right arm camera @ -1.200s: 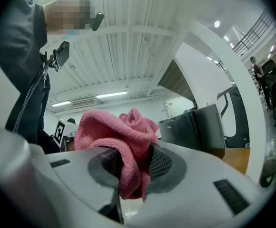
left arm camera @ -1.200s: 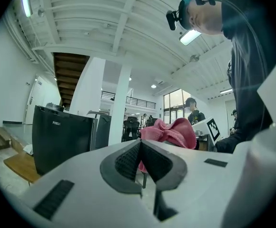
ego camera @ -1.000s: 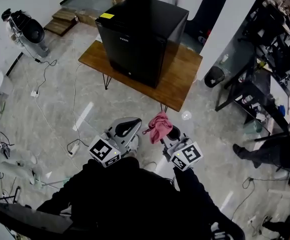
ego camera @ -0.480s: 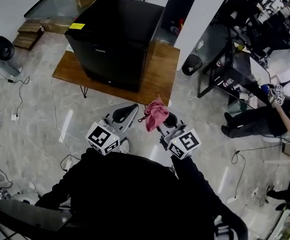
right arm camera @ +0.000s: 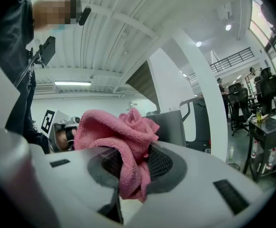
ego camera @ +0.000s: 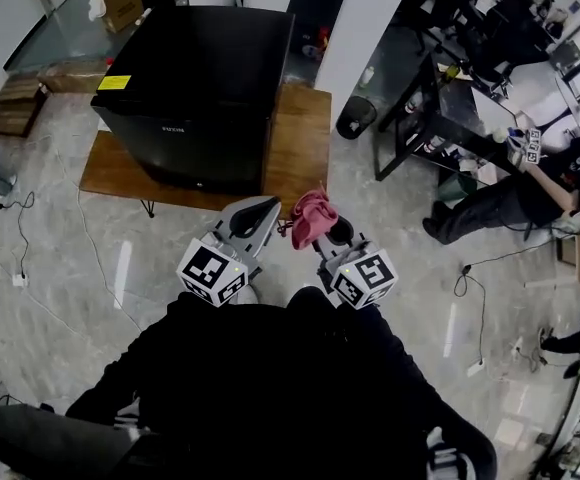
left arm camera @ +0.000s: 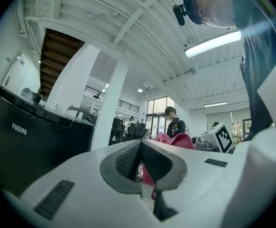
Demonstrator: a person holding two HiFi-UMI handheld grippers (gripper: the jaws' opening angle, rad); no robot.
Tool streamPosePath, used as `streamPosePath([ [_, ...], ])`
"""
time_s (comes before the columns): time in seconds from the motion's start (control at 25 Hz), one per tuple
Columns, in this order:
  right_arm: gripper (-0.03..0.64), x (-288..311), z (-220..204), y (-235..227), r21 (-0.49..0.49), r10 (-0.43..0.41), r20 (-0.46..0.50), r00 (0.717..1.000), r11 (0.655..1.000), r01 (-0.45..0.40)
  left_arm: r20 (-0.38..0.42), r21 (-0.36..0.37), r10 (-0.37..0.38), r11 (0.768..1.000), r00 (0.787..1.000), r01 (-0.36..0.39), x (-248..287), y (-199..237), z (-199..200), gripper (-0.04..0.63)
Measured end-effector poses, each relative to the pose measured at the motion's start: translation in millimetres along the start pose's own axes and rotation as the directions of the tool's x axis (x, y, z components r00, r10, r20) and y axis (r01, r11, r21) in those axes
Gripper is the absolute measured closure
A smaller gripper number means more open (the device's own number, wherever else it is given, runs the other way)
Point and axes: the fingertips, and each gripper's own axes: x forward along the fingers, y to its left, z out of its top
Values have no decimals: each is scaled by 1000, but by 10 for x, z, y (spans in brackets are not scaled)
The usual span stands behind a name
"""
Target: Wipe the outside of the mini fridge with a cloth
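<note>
The black mini fridge (ego camera: 200, 93) stands on a low wooden table (ego camera: 295, 143), just ahead of me in the head view; its front with white lettering shows at the left of the left gripper view (left arm camera: 31, 141). My right gripper (ego camera: 322, 226) is shut on a pink cloth (ego camera: 312, 216), which bunches above its jaws (right arm camera: 123, 137). My left gripper (ego camera: 258, 213) is shut with nothing in it, its tip near the table's front edge. The cloth also shows past the left gripper's jaws (left arm camera: 176, 140).
A black waste bin (ego camera: 350, 118) stands right of the table beside a white pillar (ego camera: 355, 38). Dark desks (ego camera: 470, 88) and a seated person (ego camera: 530, 178) fill the right side. Cables (ego camera: 20, 238) trail over the marble floor at left. A cardboard box (ego camera: 120, 3) sits behind the fridge.
I have walked closer to the fridge; it and the table have slid down and left in the head view. Both grippers keep their pose, the cloth still held.
</note>
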Motion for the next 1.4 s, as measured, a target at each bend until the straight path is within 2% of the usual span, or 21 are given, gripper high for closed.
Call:
streamPosePath([
  [0.32,528,232,28,-822,24,-46,17,999,999,46,11,-2,44,999,999,-44,607,84,-43,591],
  [0.68,528,942,446,-2047,-35,65,16,998,997,-65,37,-16,207,978,978,-207,1708,406,-21,591],
  [0.96,528,1924,542,-2673,-110,166,-25,986,980,-168,64,-10,351,936,934,-351,2280,880,-95,591],
  [1.08,528,2330,535,-2944,-142,175,-23,984,974,-176,69,2,406,913,911,-407,2524,1039,-162,591],
  [1.24,528,2828,562,-3178,-161,199,-24,980,966,-200,74,-1,487,873,870,-488,2781,1282,-195,591],
  [1.4,528,3268,587,-3265,-158,193,-12,981,968,-193,75,-2,518,855,852,-519,2908,1521,-235,591],
])
